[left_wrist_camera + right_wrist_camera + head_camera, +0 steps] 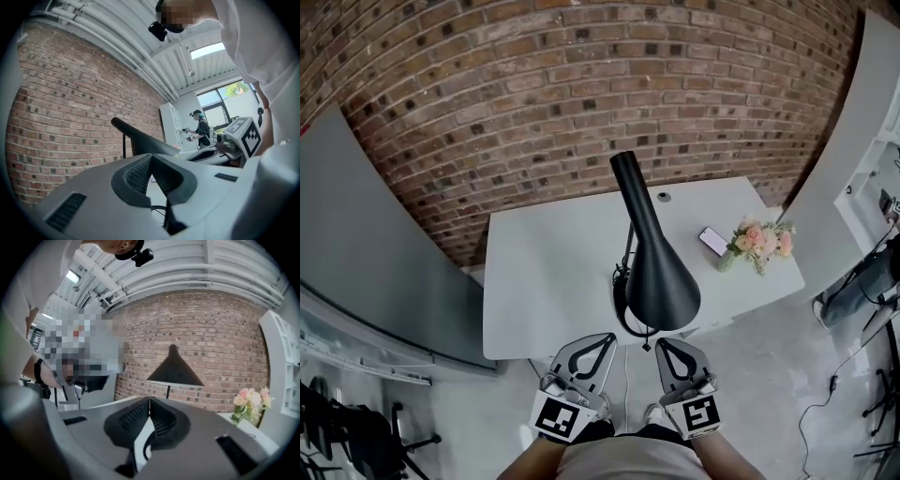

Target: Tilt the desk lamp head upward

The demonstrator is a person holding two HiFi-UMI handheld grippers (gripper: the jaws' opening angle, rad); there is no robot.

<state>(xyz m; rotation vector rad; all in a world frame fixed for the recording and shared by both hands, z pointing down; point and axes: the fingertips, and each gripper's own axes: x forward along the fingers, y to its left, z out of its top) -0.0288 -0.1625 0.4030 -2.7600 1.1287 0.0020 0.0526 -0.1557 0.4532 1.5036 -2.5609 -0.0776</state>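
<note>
**Head view.** Black desk lamp (661, 277) upright on a white desk (544, 281), with its cone-shaped lamp head (664, 286) angled down toward the near edge and its narrow end toward the brick wall (534, 94). Right of the lamp, a dark phone (713, 241) lying flat. Farther right, a small vase (727, 260) holding pink and cream flowers (762, 239). Just below the lamp head, off the desk's near edge: left gripper (607, 337) and right gripper (662, 343), side by side, neither touching the lamp.

**Left gripper view.** Jaws pressed tip to tip, with nothing between them. Lamp head beyond the tips, seen from the side and apart from them. Right of the lamp, the right gripper's marker cube (246, 136). Farther off, a person (202, 129) by a window (225, 101).

**Right gripper view.** Jaws closed together, holding nothing. Lamp straight ahead above the tips, its opening facing down, with a thin stem (168, 391) under it. Vase of flowers to the lamp's right.
</note>
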